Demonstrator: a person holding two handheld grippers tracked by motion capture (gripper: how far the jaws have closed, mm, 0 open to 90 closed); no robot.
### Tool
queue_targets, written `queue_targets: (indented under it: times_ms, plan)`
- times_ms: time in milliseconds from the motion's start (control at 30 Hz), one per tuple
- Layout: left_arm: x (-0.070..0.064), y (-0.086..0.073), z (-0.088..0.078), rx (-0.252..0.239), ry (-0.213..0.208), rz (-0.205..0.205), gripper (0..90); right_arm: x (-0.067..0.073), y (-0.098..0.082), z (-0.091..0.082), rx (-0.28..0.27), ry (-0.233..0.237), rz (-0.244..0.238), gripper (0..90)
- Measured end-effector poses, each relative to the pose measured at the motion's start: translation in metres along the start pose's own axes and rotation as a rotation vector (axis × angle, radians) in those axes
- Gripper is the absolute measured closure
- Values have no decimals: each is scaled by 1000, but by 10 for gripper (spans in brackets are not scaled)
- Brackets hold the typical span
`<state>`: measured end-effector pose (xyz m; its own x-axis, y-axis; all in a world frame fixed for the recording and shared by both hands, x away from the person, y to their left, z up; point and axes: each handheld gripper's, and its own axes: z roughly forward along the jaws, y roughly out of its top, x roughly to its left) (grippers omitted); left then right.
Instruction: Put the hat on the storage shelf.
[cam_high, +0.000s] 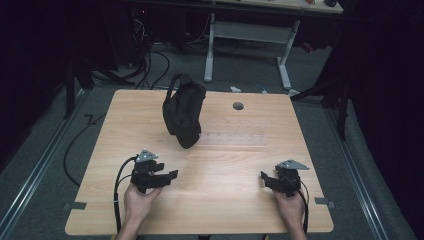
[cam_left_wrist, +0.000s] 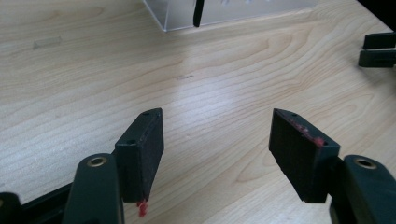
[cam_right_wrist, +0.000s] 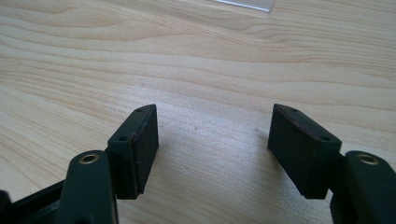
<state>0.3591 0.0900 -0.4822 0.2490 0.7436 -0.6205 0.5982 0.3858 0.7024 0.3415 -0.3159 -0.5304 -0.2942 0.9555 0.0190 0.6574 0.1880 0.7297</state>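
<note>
Beyond both grippers — left gripper (cam_high: 172, 172), right gripper (cam_high: 263, 176), each released — black bag (cam_high: 184, 111), well apart.

A black fabric bag (cam_high: 184, 112) with a carry strap stands slumped, leaning on a clear plastic box (cam_high: 231, 138) mid-worktop.

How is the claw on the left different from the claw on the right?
The left claw sits nearer the black bag on the table; the right claw sits farther from it. The left claw has red smears on its pads; the right claw's pads show hardly any. Both are black, open and holding nothing.
</note>
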Motion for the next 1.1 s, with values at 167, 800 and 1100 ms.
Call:
queue_targets:
  times_ms: [167,800,1100]
  plan:
    - [7,-7,5,1,23,22,354,0,0,0,0,0,0,336]
    - [36,-39,30,-61,156,211,314,1,0,0,2,-6,-8,336]
    - [38,-42,33,-94,138,228,275,1,0,0,1,-5,-7,336]
